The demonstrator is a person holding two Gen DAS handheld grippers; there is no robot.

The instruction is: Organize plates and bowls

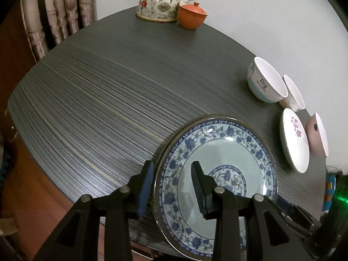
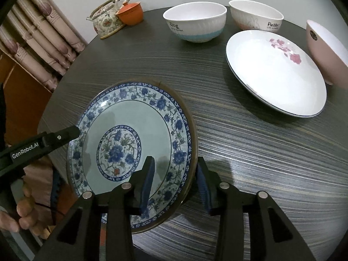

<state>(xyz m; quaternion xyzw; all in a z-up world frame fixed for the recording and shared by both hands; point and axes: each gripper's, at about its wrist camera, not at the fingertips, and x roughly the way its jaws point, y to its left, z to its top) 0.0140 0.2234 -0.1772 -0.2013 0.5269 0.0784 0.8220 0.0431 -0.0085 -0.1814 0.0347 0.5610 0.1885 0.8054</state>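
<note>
A blue-and-white floral plate [image 1: 221, 148] lies at the near edge of the dark table; it also shows in the right wrist view [image 2: 130, 117]. My left gripper [image 1: 173, 171] is open and straddles the plate's left rim, one finger outside and one over the plate. My right gripper [image 2: 176, 165] is open and straddles the plate's right rim the same way. A white plate with pink flowers [image 2: 274, 74] lies to the right. A "Dog" bowl [image 2: 195, 21], a "Rabbit" bowl [image 2: 256, 17] and a pink bowl [image 2: 324, 50] stand behind and beside it.
A floral teapot [image 1: 158, 2] and an orange lidded cup [image 1: 192, 15] stand at the table's far edge by the white wall. The striped dark table [image 1: 108, 91] stretches to the left. A curtain [image 1: 56, 10] hangs at the far left.
</note>
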